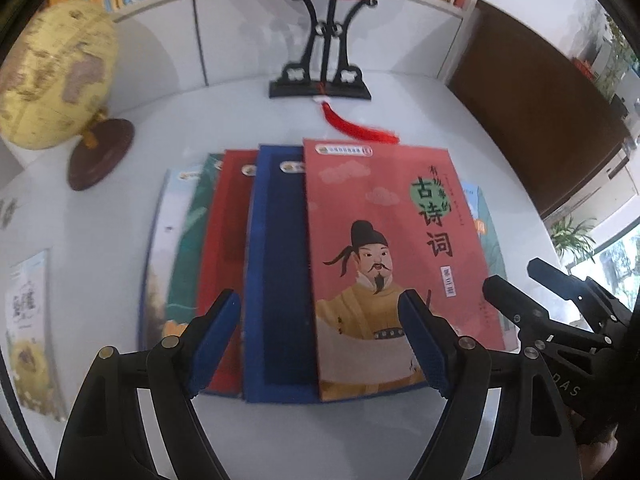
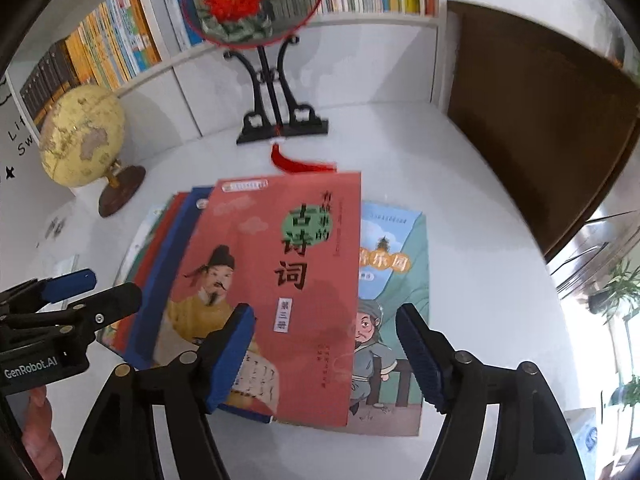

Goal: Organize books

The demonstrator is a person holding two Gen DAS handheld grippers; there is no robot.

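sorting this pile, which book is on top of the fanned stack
The salmon-pink book showing a man in a yellow robe; its whole cover shows, while the blue, red and green ones beneath show only strips.

A yellow globe (image 1: 52, 76) on a dark round base is seen far ahead and to the left of the tool. A black stand (image 1: 320, 84) with a round embroidered fan (image 2: 256, 0) is set straight ahead, its red tassel (image 1: 360, 128) laid on the white tabletop (image 1: 460, 120). A brown panel (image 2: 540, 100) is found ahead to the right.

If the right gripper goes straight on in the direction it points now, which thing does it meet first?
Most likely the pink poetry book on top of the fanned pile, near its right edge. The right gripper has open jaws with nothing between them. The teal book lies just beside that line; depth is unclear.
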